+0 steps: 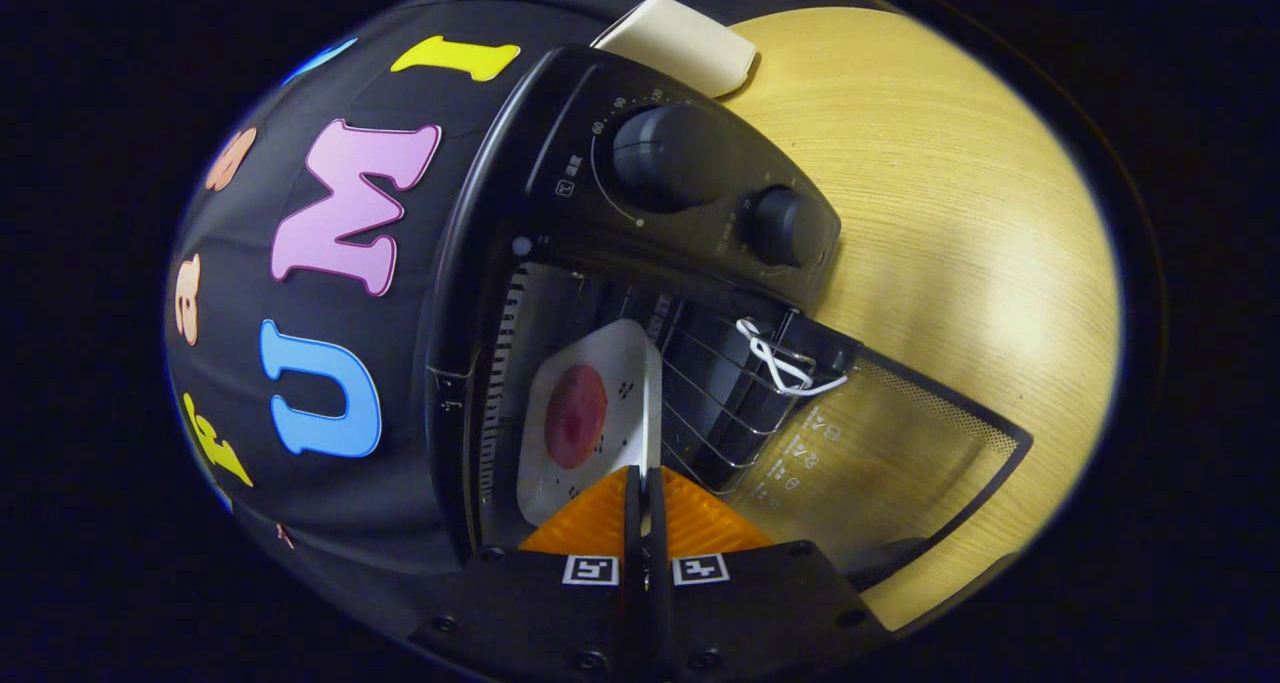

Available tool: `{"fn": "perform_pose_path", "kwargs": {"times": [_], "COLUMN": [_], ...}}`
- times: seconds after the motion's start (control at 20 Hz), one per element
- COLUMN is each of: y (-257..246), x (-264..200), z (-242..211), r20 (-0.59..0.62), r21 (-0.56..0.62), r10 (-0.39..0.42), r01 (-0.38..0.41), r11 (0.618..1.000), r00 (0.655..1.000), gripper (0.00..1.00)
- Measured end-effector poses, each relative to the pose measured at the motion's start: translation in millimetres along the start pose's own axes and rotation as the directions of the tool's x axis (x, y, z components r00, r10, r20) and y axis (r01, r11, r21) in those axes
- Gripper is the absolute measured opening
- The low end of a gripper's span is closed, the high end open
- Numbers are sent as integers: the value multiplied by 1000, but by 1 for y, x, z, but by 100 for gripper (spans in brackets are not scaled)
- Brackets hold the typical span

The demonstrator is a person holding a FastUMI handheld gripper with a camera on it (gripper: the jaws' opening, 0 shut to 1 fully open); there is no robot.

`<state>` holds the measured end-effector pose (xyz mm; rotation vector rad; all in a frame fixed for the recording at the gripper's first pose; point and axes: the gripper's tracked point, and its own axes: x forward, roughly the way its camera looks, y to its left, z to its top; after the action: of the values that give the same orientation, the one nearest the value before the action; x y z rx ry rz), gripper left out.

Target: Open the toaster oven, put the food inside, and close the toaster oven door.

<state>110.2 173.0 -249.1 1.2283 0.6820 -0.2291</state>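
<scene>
The 2 ribbed orange fingers [645, 508] are pinching the rim of 1 square white plate [625, 363] bearing 1 round red food piece [575, 415], sitting inside 1 black toaster oven [560, 143] with 2 knobs, its glass door [880, 443] lying open over the wooden tabletop [950, 213].

We see a pale wood counter [950, 193] carrying the black toaster oven [690, 193] and a cream pad [685, 43] behind it.

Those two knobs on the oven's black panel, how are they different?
The upper knob looks clearly bigger than the lower knob. The upper knob has a printed arc of numbers around it; the lower knob's markings are too faint to make out. Both are dark, round and sit on the toaster oven, whose door is open. The gripper jaws pinch the white plate edge.
</scene>
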Motion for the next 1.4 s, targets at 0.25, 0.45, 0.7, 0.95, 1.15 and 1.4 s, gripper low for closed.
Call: {"fn": "perform_pose_path", "kwargs": {"times": [0.25,0.45,0.7,0.95,1.15,1.4], "y": [5,12,16,-2,-1,-12], "x": [4,-2,-27,-66,-98,-128], "z": [3,-20,-35,-52,-62,-69], "r20": [53,-33,-96,-158,-200,-196], "r21": [-49,-94,-140,-261,-416,-661], "r10": [16,62,84,51,70,81], "r01": [-13,-65,-97,-91,-149,-193], "r11": [999,993,985,961,897,725], "r00": [998,997,992,986,977,977], "gripper": [8,28,97,99,98,98]}}
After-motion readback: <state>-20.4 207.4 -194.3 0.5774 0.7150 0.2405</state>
